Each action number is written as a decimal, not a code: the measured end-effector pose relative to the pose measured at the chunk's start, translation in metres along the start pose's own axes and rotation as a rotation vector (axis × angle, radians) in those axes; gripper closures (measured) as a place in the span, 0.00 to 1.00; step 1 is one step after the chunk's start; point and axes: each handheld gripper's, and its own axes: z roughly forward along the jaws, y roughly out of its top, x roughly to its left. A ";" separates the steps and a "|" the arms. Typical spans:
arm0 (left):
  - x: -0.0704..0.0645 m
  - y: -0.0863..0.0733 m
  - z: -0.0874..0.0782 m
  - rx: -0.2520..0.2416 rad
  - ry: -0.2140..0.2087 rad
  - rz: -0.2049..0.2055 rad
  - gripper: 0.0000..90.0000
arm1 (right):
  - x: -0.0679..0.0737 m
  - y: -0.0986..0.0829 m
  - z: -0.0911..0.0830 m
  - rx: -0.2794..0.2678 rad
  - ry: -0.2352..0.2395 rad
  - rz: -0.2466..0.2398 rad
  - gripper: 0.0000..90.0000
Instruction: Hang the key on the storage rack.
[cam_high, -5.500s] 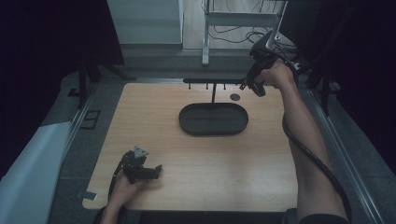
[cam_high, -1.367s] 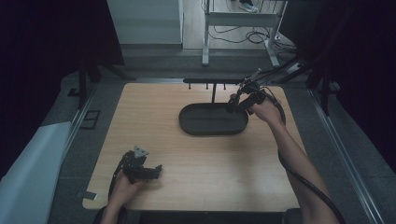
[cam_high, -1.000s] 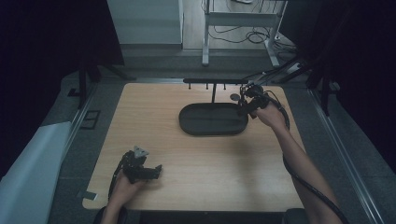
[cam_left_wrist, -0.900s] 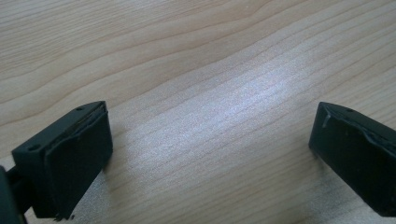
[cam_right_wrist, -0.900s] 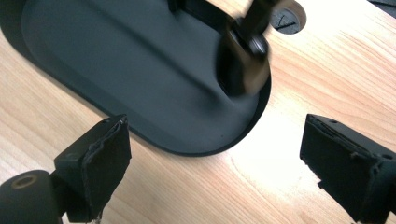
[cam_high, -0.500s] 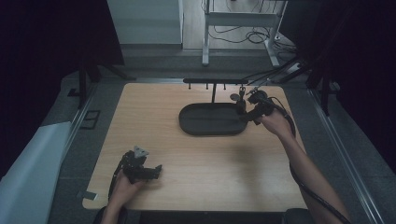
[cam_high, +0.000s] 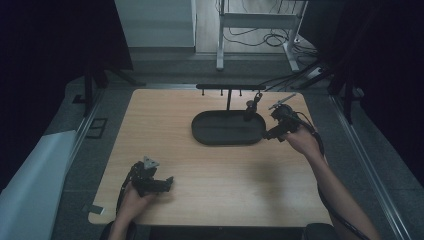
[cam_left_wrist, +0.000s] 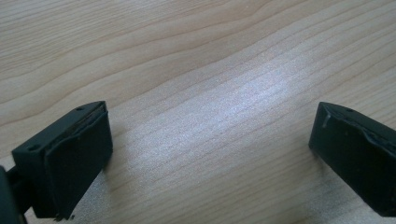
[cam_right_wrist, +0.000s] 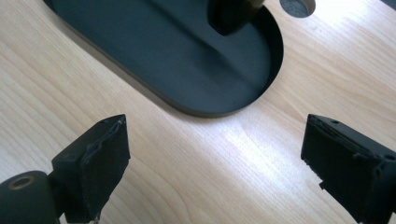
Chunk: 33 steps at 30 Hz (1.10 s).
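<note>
Our right gripper (cam_high: 274, 131), jaws spread wide and empty, has backed off from the dark item (cam_high: 250, 107) now hanging on the hook stand (cam_high: 230, 88) above the oval tray (cam_high: 227, 137); we judge the hanging done. Our left gripper (cam_high: 161, 184), also spread, rests near the counter (cam_high: 165, 130) front edge, with bare wood all round it.

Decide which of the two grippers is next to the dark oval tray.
The right gripper, open at the oval tray's right end. The left gripper, also open, sits apart at the near left of the wooden table.
</note>
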 end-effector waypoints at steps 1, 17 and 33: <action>0.000 0.000 0.000 0.000 0.000 0.000 0.00 | 0.001 -0.002 0.000 -0.001 0.001 0.000 0.08; 0.000 0.000 0.000 0.002 0.001 0.000 0.00 | 0.011 -0.039 -0.007 -0.023 0.016 -0.016 0.08; 0.000 0.000 0.000 0.000 0.002 -0.002 0.00 | 0.016 -0.085 -0.013 -0.035 0.014 0.021 0.08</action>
